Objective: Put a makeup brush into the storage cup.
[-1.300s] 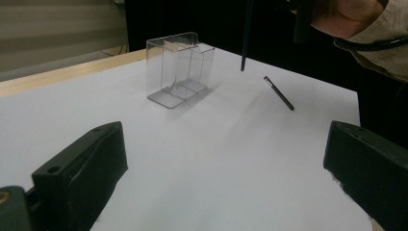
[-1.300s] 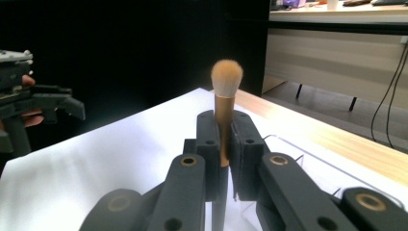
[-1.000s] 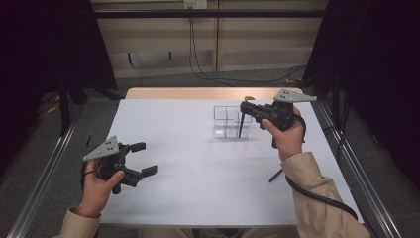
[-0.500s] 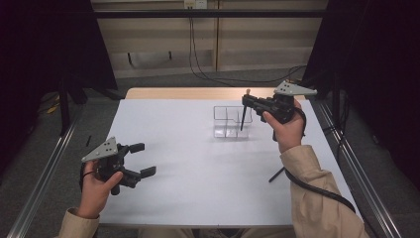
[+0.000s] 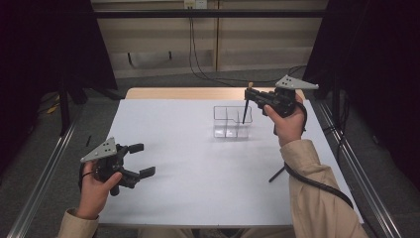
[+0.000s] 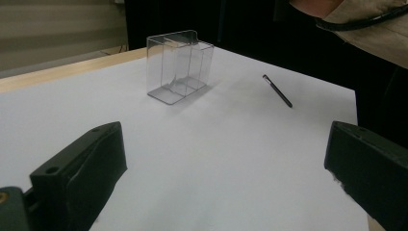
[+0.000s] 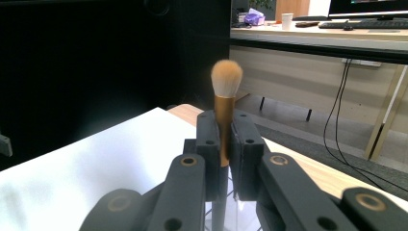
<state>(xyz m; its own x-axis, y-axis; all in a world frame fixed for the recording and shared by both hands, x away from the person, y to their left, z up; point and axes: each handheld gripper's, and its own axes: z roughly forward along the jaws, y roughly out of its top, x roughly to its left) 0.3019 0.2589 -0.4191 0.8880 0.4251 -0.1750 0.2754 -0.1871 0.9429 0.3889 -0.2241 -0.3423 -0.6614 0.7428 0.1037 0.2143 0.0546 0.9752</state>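
Note:
My right gripper (image 5: 249,94) is shut on a makeup brush (image 5: 244,111) and holds it upright above the far right of the white table. The brush's black handle hangs down over the right back corner of a clear plastic organizer box (image 5: 223,130). In the right gripper view the brush (image 7: 225,96) has a gold ferrule and tan bristles rising above the closed jaws. My left gripper (image 5: 142,159) stands open near the table's front left with nothing in it. In the left gripper view the box (image 6: 178,65) stands well ahead of the wide jaws.
A thin black stick (image 5: 277,173) lies on the white table (image 5: 198,188) near the right forearm, also in the left gripper view as a stick (image 6: 277,90) right of the box. Metal rails (image 5: 44,168) run along both table sides. A wooden strip (image 5: 183,93) borders the far edge.
My right gripper has risen slightly and drifted toward the far right with the brush, so the handle tip now hangs higher over the box. The left gripper has not moved.

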